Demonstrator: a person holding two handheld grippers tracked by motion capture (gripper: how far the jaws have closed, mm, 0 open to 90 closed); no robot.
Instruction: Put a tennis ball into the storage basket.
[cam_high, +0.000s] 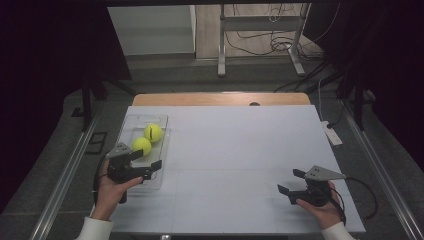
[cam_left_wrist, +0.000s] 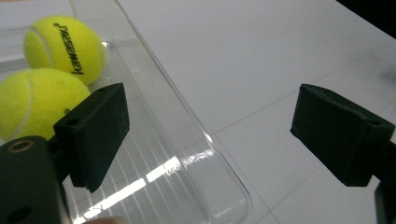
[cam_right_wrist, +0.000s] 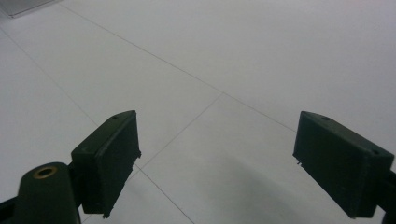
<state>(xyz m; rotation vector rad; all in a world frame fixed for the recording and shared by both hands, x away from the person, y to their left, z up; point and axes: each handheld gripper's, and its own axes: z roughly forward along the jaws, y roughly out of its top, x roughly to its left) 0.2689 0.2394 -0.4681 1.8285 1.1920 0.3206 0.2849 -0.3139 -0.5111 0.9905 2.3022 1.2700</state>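
Two tennis balls (cam_high: 147, 139) sit in the clear tray (cam_high: 131, 121) at the table's left edge. Left gripper (cam_high: 148, 161) wide open, empty, over tray's near rim; right gripper (cam_high: 293, 181) open, empty. Risk: jaw clips rim, tray slides.

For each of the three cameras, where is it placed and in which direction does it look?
High view: above the person's side, looking forward and down on the table; both hands with left tongs and right tongs.
Left gripper view: on the left tongs, facing the clear tray and two tennis balls.
Right gripper view: on the right tongs, facing bare table.
Shared: high and left gripper views show tray and balls.
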